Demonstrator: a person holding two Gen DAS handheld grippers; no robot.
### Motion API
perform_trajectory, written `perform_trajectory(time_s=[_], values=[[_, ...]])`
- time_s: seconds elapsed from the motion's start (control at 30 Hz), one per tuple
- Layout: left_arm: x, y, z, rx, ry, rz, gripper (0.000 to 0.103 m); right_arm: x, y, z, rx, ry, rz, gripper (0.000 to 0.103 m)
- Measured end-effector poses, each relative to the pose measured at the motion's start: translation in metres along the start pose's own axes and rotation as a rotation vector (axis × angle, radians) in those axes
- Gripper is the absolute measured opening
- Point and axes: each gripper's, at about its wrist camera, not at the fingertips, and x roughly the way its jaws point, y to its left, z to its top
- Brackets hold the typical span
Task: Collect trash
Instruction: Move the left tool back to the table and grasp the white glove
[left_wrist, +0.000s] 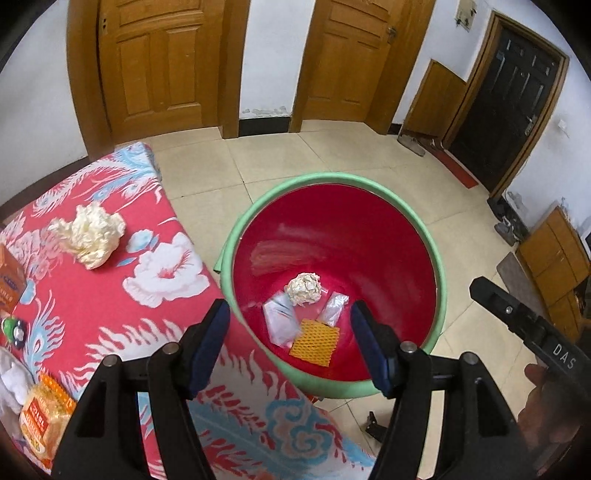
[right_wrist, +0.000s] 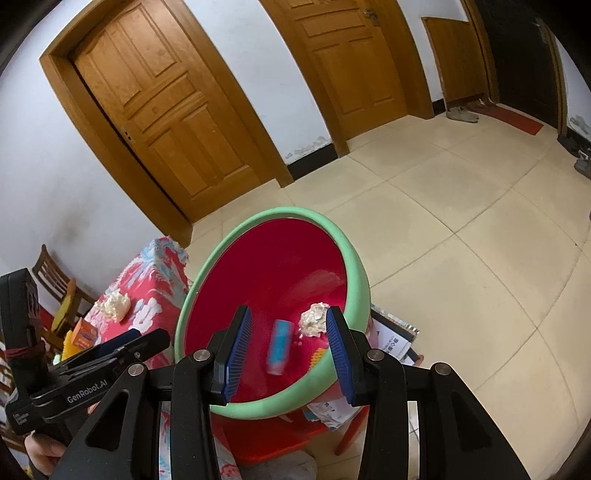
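Trash lies in the red bin (left_wrist: 406, 236): a paper wad (left_wrist: 304, 288), two clear wrappers (left_wrist: 280, 322) and orange mesh (left_wrist: 314, 341). Both the left tool (left_wrist: 290, 345) and right tool (right_wrist: 290, 352) hang spread and empty above it. Another wad (left_wrist: 90, 234) sits on the counter (left_wrist: 122, 317).

Between the fingers, the basin (left_wrist: 439, 280) looks like glossy plastic (red inside, matt green rim). In it lie crumpled paper (left_wrist: 304, 288) and shiny foil sachets (left_wrist: 279, 321). Left of the fingers, printed cloth (left_wrist: 110, 310).
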Motion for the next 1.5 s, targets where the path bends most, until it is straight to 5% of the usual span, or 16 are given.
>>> perform_trajectory(time_s=[1.07, 1.5], values=[[-0.119, 0.116, -0.049, -0.252, -0.142, 0.204, 0.067, -0.032, 0.067, -0.028, -0.122, 0.028, 0.086, 0.052], [-0.127, 0.174, -0.072, -0.349, -0.126, 0.300, 0.067, -0.025, 0.087, -0.040, -0.156, 0.062, 0.103, 0.052]])
